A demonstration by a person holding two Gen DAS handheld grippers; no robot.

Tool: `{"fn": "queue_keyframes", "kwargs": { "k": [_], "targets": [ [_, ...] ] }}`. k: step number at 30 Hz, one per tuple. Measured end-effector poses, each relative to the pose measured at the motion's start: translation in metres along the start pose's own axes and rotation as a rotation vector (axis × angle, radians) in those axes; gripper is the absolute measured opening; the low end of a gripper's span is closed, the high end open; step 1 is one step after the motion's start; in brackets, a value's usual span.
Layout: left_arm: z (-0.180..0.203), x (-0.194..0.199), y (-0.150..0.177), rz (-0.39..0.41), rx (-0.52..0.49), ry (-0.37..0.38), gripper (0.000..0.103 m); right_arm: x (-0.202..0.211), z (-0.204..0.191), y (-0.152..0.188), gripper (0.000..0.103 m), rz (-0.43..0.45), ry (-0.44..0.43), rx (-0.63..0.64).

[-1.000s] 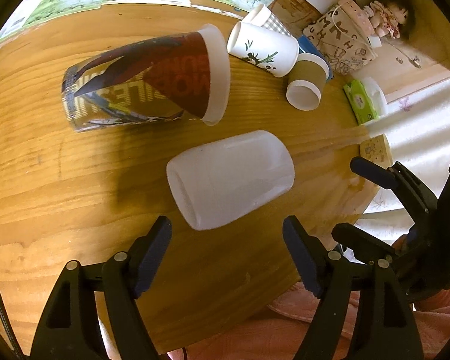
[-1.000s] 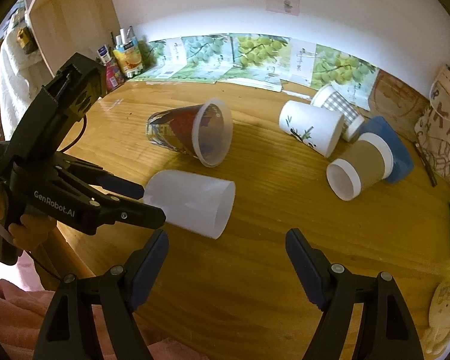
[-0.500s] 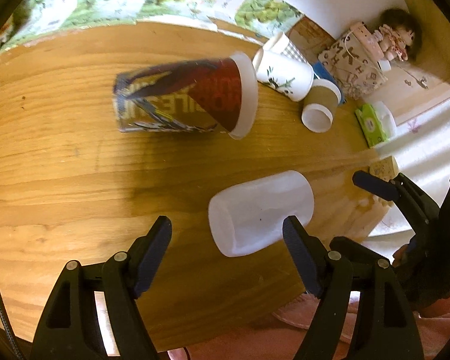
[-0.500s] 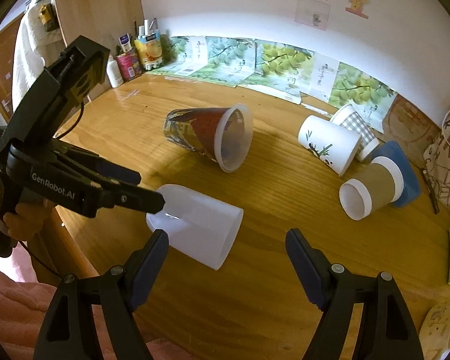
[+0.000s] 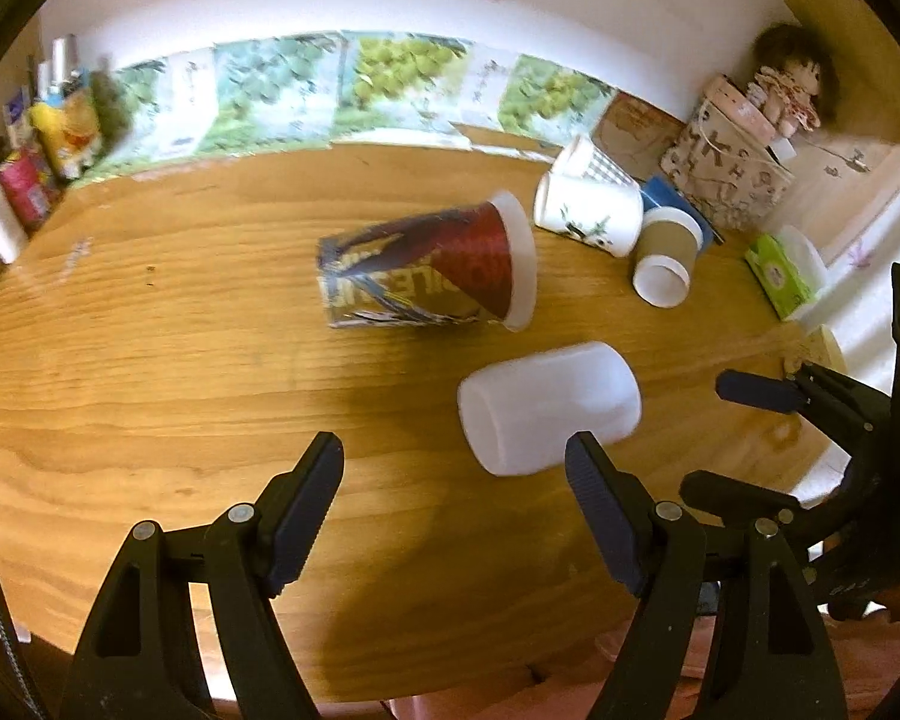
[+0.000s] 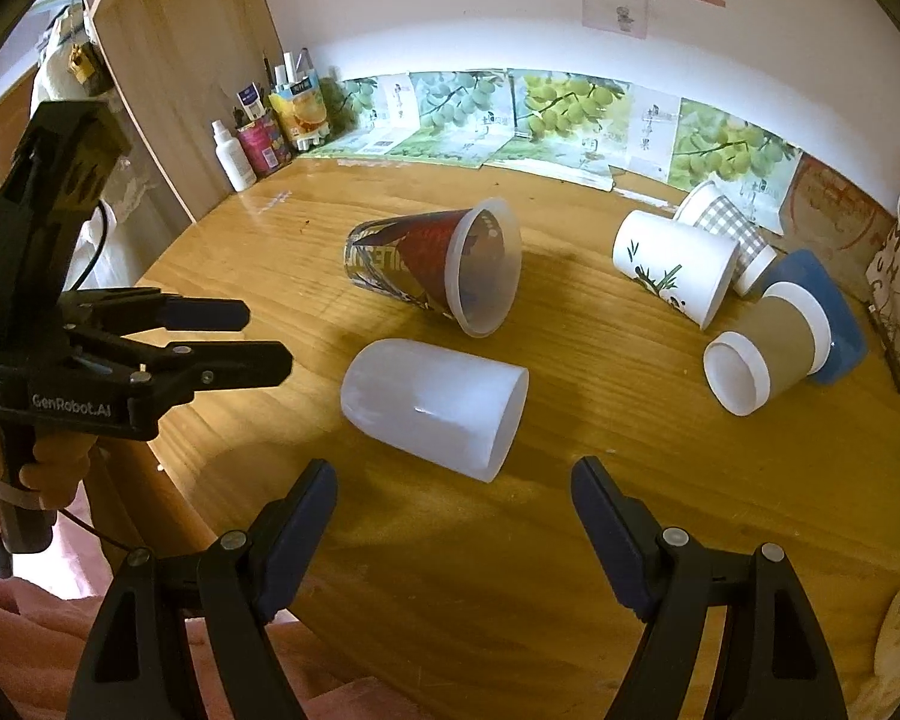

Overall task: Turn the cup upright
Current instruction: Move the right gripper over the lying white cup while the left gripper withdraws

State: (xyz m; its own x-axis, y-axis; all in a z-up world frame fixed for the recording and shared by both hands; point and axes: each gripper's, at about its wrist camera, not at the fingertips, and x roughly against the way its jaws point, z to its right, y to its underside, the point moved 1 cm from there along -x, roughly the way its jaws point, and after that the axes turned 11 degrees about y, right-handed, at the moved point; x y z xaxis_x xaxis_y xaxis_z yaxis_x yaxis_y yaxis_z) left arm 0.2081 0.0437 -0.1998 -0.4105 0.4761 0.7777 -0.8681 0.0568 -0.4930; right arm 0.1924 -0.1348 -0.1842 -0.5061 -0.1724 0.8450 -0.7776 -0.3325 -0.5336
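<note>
Nearest the right wrist camera, the right tool [image 6: 453, 498] hangs over the front of the round wooden table [image 6: 570, 540] with its dark blue pads spread wide and nothing between them. Just beyond it lies the frosted white translucent plastic cup [image 6: 435, 405] on its side, closed base toward the left, open rim toward the right. The left tool [image 5: 453, 480] is likewise released, its pads apart over bare wood; in the left wrist view the same cup [image 5: 549, 408] lies just ahead of its right-hand pad, whether touching it or not I cannot tell. Seen from the right wrist camera, the left tool [image 6: 264, 339] points in from the table's left edge, stopping just short of the cup's base. Farther back lies a larger printed red and dark plastic cup [image 6: 435, 267], also on its side. Off to the right a white paper cup with a bamboo sprig [image 6: 675, 273], a checked cup [image 6: 729, 228] and a brown sleeved cup [image 6: 765, 351] lie together, tipped over. Grape-printed leaflets [image 6: 558, 114] line the wall behind.
</note>
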Motion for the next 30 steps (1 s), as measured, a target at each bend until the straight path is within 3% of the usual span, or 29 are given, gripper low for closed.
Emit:
{"fn": "queue_keyframes", "kwargs": {
  "k": [19, 24, 30],
  "targets": [
    [0.013, 0.053, 0.053, 0.226, 0.115, -0.242, 0.080, -0.011, 0.007, 0.011, 0.081, -0.091, -0.117, -0.077],
    [0.028, 0.056, 0.076, 0.294, 0.181, -0.266, 0.080, -0.016, 0.010, 0.012, 0.081, -0.098, -0.153, -0.114],
    [0.042, 0.052, 0.097, 0.324, 0.227, -0.259, 0.080, -0.027, 0.014, 0.018, 0.081, -0.180, -0.239, -0.174]
  ]
}}
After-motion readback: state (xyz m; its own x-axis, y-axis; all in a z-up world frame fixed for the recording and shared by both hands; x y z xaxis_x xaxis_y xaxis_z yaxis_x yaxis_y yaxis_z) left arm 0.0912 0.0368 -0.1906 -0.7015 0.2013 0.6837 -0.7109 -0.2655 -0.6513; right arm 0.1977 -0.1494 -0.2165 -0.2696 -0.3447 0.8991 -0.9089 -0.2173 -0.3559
